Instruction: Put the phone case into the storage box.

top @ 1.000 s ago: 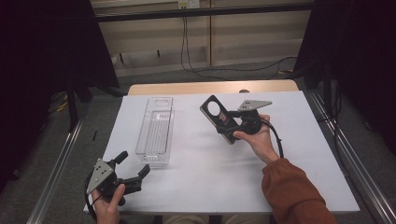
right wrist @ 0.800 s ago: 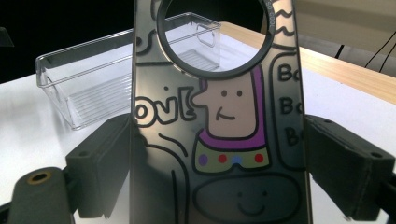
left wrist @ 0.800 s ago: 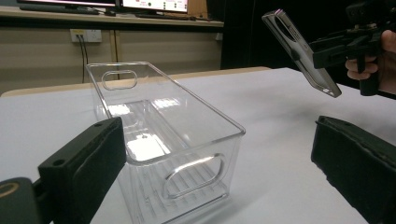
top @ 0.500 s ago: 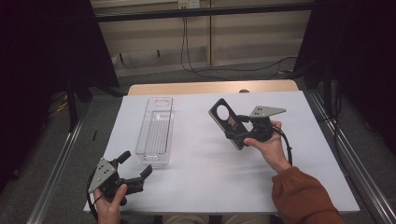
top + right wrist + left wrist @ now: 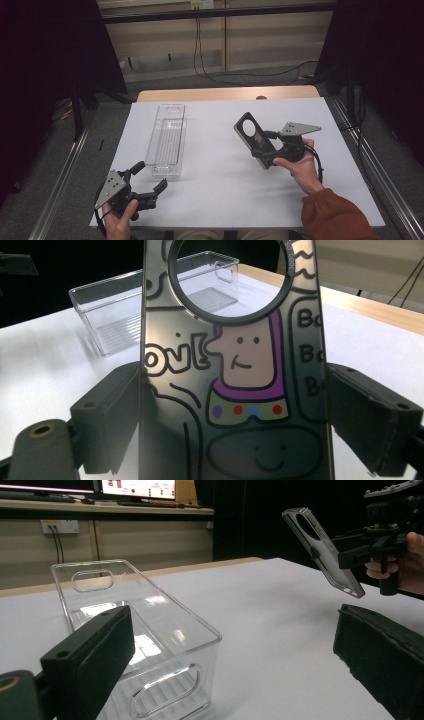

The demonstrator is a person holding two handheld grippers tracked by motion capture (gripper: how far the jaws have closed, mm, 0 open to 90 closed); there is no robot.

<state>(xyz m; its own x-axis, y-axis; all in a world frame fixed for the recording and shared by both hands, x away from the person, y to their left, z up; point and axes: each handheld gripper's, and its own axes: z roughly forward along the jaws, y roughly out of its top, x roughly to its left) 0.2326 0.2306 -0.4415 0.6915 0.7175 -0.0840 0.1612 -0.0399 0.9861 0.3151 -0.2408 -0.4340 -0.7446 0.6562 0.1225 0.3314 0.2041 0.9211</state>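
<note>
Table (image 5: 220, 200), white and wide, carries one thing: a clear plastic bin (image 5: 167, 140) lying lengthwise away from me on the left half. Since a second ago I have drawn my right gripper (image 5: 267, 150) back and to the right, so the phone case (image 5: 255, 140) it carries now hangs above the right half of the table, well apart from the bin. I judge that this retreat delays any drop into the bin: the case must travel left again before release.

Right gripper: jaws closed on the two long edges of the case at its lower part, the printed cartoon face toward its camera (image 5: 235, 385).

Case: long axis tilted, the end with the round camera hole raised and pointing away from me and to the left, toward the bin.

Left gripper (image 5: 150, 187): jaws spread wide with nothing between them, held low near the table's front edge, aimed at the bin's near end (image 5: 165, 695).
</note>
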